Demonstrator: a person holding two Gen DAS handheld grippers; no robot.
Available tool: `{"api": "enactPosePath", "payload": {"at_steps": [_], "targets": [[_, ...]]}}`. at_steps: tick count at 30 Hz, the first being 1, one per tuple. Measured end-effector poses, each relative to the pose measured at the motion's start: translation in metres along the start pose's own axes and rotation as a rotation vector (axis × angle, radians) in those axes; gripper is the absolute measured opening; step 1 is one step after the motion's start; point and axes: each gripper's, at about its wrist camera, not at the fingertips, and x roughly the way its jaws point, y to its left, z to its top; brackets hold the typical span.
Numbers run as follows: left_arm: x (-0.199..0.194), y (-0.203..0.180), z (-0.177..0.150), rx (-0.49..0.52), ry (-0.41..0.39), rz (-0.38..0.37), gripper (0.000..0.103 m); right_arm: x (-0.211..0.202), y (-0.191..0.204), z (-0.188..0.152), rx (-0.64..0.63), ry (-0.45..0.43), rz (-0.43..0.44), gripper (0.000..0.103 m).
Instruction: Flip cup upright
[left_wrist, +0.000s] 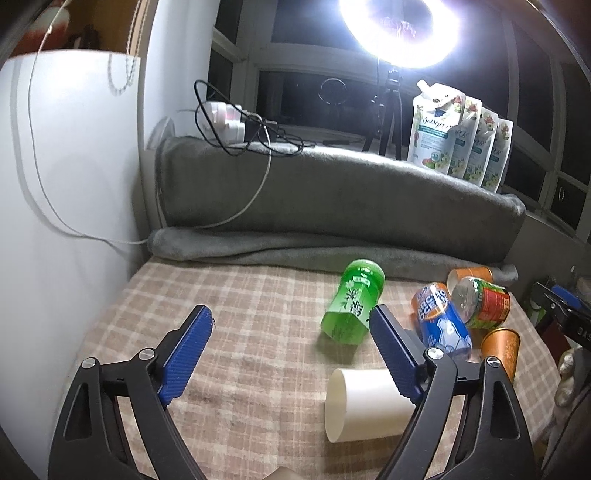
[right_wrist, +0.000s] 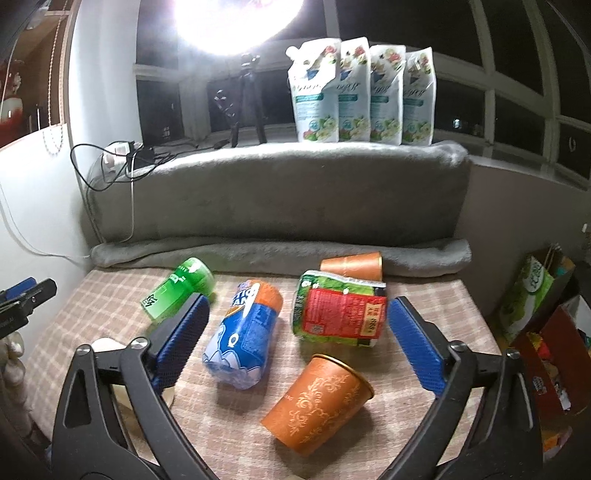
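Several cups lie on their sides on the checked tablecloth (left_wrist: 240, 314). A white paper cup (left_wrist: 364, 404) lies near my left gripper's right finger, its mouth facing left. A green cup (left_wrist: 351, 302), a blue and orange cup (left_wrist: 441, 319), a red and green cup (left_wrist: 484, 302) and two orange cups (left_wrist: 500, 347) lie beyond. My left gripper (left_wrist: 291, 321) is open and empty above the cloth. My right gripper (right_wrist: 295, 314) is open and empty, with the blue and orange cup (right_wrist: 245, 338), the red and green cup (right_wrist: 340, 314) and an orange cup (right_wrist: 319, 402) between its fingers' lines.
A grey folded blanket (right_wrist: 280, 206) backs the table. Refill pouches (right_wrist: 362, 92), a ring light on a tripod (right_wrist: 243, 92) and a power strip with cables (left_wrist: 229, 122) stand on the sill. A white wall (left_wrist: 74, 184) is at left. Boxes (right_wrist: 535, 295) stand at right.
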Motion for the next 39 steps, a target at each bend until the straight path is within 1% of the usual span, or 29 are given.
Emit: {"api": "enactPosePath", "payload": {"at_steps": [3,6,7,10,13,18,20,22,26,28,30,34,36,39], "targets": [[0.001,0.003,-0.004,-0.005,0.019,-0.013,0.085,0.004,0.002,0.000,0.002,0.018,0.022,0.098],[0.000,0.004,-0.007,-0.006,0.028,-0.024,0.083,0.009,0.006,-0.001,0.000,0.042,0.048,0.090],[0.000,0.004,-0.007,-0.006,0.031,-0.027,0.082,0.011,0.006,-0.001,0.002,0.052,0.060,0.089],[-0.001,0.005,-0.009,-0.013,0.040,-0.047,0.081,0.017,0.008,-0.002,0.022,0.090,0.104,0.089],[-0.002,0.005,-0.011,-0.019,0.050,-0.062,0.080,0.022,0.012,-0.003,0.008,0.113,0.112,0.086],[-0.002,0.002,-0.018,-0.028,0.081,-0.096,0.080,0.033,0.016,-0.004,0.006,0.165,0.147,0.086],[-0.004,0.001,-0.021,-0.028,0.090,-0.105,0.080,0.038,0.018,-0.005,-0.006,0.185,0.152,0.084],[-0.005,0.000,-0.024,-0.023,0.097,-0.110,0.080,0.045,0.021,-0.005,-0.018,0.212,0.159,0.079],[-0.010,0.002,-0.028,-0.014,0.100,-0.103,0.080,0.058,0.025,-0.005,-0.019,0.264,0.191,0.078],[-0.012,0.004,-0.029,-0.017,0.101,-0.102,0.080,0.062,0.029,-0.006,-0.030,0.278,0.213,0.076],[-0.015,0.007,-0.032,-0.021,0.105,-0.102,0.080,0.064,0.038,-0.007,-0.056,0.290,0.235,0.076],[-0.019,0.012,-0.038,-0.018,0.117,-0.090,0.080,0.064,0.059,-0.008,-0.120,0.316,0.332,0.076],[-0.021,0.016,-0.041,-0.021,0.125,-0.080,0.080,0.061,0.074,-0.008,-0.193,0.327,0.390,0.076],[-0.023,0.026,-0.048,-0.042,0.144,-0.064,0.080,0.058,0.098,-0.009,-0.315,0.351,0.450,0.076]]}}
